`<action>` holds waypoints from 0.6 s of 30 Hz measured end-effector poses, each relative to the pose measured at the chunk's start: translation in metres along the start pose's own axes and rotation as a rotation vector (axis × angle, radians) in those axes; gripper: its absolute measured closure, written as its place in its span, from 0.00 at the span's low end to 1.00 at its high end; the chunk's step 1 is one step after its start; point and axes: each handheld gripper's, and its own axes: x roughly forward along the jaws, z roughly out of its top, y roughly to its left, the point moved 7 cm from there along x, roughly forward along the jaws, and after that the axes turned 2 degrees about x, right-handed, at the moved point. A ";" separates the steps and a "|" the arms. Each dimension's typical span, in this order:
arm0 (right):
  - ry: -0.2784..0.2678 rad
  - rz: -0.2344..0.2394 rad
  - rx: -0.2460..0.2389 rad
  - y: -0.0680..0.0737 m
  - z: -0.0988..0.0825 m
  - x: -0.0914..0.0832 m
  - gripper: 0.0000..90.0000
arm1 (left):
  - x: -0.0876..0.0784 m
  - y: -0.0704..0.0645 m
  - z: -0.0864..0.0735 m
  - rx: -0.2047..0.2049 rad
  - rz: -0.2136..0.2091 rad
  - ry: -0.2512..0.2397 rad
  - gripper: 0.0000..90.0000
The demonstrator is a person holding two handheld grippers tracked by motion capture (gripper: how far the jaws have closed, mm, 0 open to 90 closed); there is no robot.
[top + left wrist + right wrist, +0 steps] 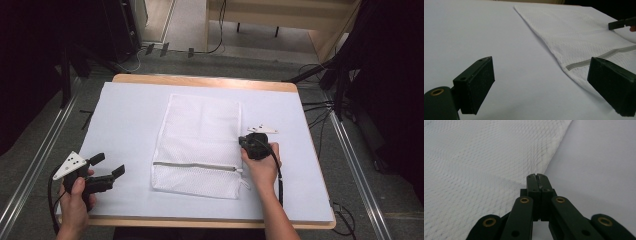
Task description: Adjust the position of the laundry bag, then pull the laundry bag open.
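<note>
White sheeting covers the bench (130,120) almost edge to edge, with a strip of pale wood showing along the far and near edges. Dark floor, rails and cables surround it.

Mesh bag (200,145): white, rectangular, lying flat at the middle of the bench with its long sides running from far edge toward near edge. A grey zip (195,166) crosses it close to its near end, and the puller sits at the bag's right side. The left gripper view shows the same bag (579,32) spread flat, with the zip band (596,58) near that end.

Right gripper (246,141): held in the right hand (262,167) at the bag's right edge, just beyond the zip's end. Its jaws are closed, pad against pad. In the right gripper view the tips (538,178) meet over the bag's hem, where mesh (474,165) gives way to bare sheet; whether any fabric is pinched between them cannot be told.

Left gripper (109,165): held in the left hand (75,200) near the bench's near left corner, well apart from the bag. Its jaws stand wide apart with nothing between them, pointing toward the bag. In its own view the two pads (477,85) frame bare sheet and the bag's near corner.
</note>
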 end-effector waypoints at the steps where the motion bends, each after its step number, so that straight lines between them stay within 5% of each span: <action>1: 0.000 -0.009 0.001 -0.003 0.000 0.000 1.00 | 0.001 -0.001 0.000 -0.001 -0.002 -0.001 0.08; 6: -0.020 -0.027 0.012 -0.009 0.001 -0.001 0.92 | 0.001 -0.001 0.000 -0.003 -0.004 -0.004 0.08; 7: -0.040 -0.034 0.035 -0.012 0.002 -0.005 0.76 | 0.001 -0.001 0.000 -0.003 -0.002 -0.002 0.08; 12: -0.056 -0.023 0.041 -0.016 0.000 -0.018 0.61 | 0.002 -0.001 0.000 0.001 -0.006 0.003 0.08; 18: -0.084 0.010 0.056 -0.021 -0.023 -0.056 0.50 | 0.006 -0.006 0.001 0.008 -0.020 0.004 0.08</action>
